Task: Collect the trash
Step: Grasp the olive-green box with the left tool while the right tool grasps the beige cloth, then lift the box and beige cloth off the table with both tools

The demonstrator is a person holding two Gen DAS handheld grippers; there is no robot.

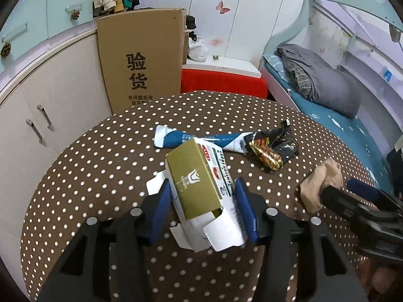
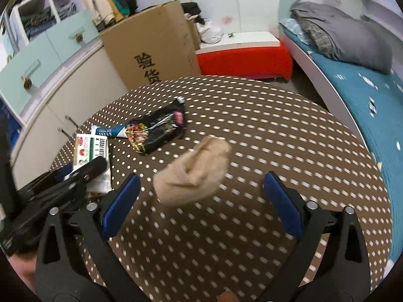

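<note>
A gold and white carton (image 1: 194,183) with open flaps lies on the brown polka-dot table (image 1: 100,163). My left gripper (image 1: 204,198) is shut on it, a blue pad against each long side. Behind the carton lie a twisted blue and white wrapper (image 1: 176,138) and a crumpled black snack wrapper (image 1: 272,148). A bunched tan sock (image 2: 194,173) lies to the right. My right gripper (image 2: 201,183) stands open around the sock's near end, pads clear of it. In the right wrist view the left gripper (image 2: 85,171) shows at the left over the carton (image 2: 92,151).
A tall cardboard box (image 1: 141,60) leans against white cabinets (image 1: 50,115) behind the table. A red bench (image 1: 224,83) stands beyond the table's far edge. A bed with a teal sheet (image 1: 340,125) and grey bedding runs along the right.
</note>
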